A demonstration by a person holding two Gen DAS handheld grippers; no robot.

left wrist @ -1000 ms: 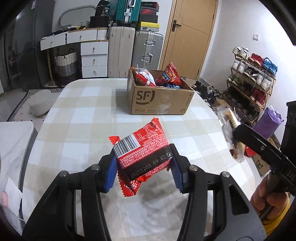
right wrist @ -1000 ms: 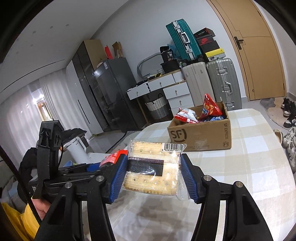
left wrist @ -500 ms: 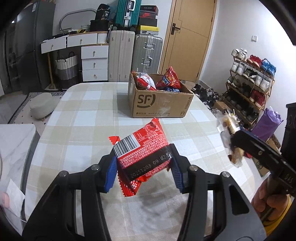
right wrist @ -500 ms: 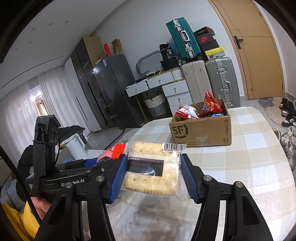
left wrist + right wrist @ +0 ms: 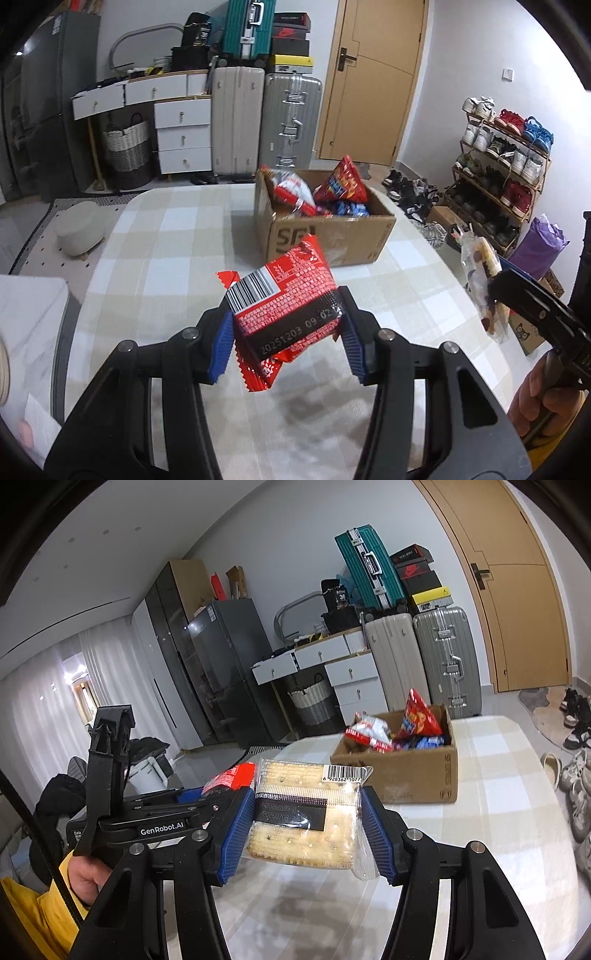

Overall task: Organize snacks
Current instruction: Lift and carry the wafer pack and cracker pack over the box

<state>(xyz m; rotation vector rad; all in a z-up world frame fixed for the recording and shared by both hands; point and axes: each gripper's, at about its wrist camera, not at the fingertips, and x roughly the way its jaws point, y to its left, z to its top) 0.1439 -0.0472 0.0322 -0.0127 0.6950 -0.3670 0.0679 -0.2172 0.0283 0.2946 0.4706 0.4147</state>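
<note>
- Left wrist view: the left hand-held gripper is clenched on a red snack packet, its blue pads pressing both sides; the packet is lifted clear of the checked tabletop, barcode up and tilted, with a black date strip across its lower part.
- Beyond the packet, an open cardboard box stands on the tabletop, already holding several snack bags, red and blue ones among them.
- At the right edge of that view, the right hand-held gripper holds a clear cracker pack in the air beside the tabletop's rim.
- Right wrist view: the right hand-held gripper grasps the cracker pack between its blue pads; pale square crackers show through the clear wrap, with a barcode at the top right corner.
- Just to its left the left hand-held gripper shows side-on, a corner of the red snack packet sticking out, and a hand in a yellow sleeve around its grip.
- Farther off, the cardboard box sits on the tabletop, well apart from both packs.
- Behind the tabletop stand suitcases, white drawers and a wooden door.
</note>
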